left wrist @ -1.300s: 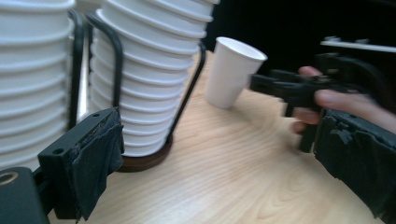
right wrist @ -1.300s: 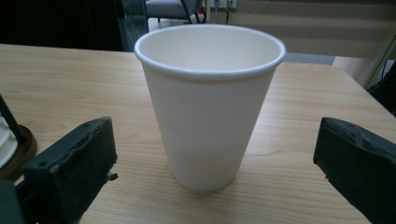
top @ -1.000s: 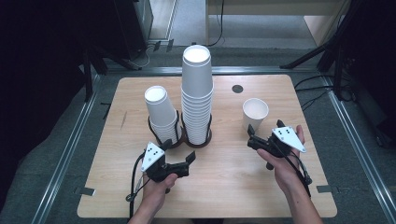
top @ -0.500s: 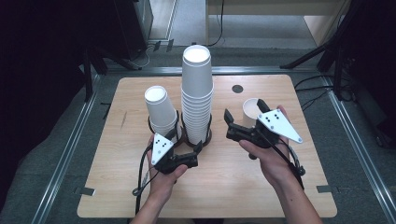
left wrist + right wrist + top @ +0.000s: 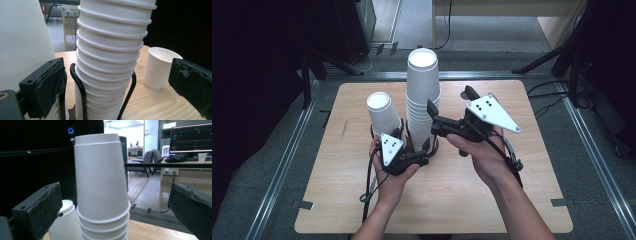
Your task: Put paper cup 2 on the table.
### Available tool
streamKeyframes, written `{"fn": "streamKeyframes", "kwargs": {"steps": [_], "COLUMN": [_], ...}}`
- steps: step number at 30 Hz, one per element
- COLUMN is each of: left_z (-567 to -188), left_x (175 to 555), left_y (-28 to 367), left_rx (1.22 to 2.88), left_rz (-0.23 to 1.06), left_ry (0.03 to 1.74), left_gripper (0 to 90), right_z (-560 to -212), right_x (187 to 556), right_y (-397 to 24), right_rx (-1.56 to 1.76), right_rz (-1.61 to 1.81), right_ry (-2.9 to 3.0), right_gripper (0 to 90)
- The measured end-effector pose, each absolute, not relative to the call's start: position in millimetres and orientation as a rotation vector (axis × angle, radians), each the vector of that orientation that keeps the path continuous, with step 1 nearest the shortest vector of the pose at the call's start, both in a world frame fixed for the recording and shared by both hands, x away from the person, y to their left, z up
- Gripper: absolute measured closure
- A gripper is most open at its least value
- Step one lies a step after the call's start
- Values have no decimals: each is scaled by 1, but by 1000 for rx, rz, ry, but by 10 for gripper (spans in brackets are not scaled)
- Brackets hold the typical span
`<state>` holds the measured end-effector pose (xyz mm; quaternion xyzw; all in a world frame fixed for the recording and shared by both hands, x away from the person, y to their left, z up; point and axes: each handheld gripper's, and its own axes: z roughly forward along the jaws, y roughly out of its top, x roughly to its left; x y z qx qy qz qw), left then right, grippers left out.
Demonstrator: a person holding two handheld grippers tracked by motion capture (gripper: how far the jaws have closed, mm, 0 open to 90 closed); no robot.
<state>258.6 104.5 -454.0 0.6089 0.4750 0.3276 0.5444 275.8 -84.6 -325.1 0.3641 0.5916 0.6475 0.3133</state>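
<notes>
The pale wooden table carries a tall stack of upside-down white paper cups seated in a black wire holder, with a shorter stack of the same white cups just beside it on the left. A single white paper cup stands upright on the wood beyond the tall stack, apart from it.

Both tools are closing on the tall stack. The right gripper is level with the upper cups, jaws spread wide with the top cup centred between them and neither pad touching; it grips nothing. The left gripper sits low at the foot of the stack, also released, its jaws spanning the wire holder and the bottom cups; whether one pad already brushes the wire I cannot tell for sure from this angle.

The step in hand looks like peeling one cup off the top while steadying the base. Next, I judge, the left jaws should clamp the holder or lowest cups, and the right should pinch just the topmost cup gently and lift straight up, so its neighbours don't come along.
</notes>
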Motion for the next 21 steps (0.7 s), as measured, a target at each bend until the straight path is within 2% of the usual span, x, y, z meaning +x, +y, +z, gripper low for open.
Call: {"fn": "streamKeyframes", "kwargs": {"steps": [21], "left_z": [-447], "left_x": [283], "left_y": [94], "left_rx": [1452], "left_rz": [810], "left_ry": [1134], "left_gripper": [11], "right_z": [-324], "right_x": [304], "right_y": [-48], "right_rx": [986], "right_rz": [1681], "right_ry": [1634], "right_gripper": [0]}}
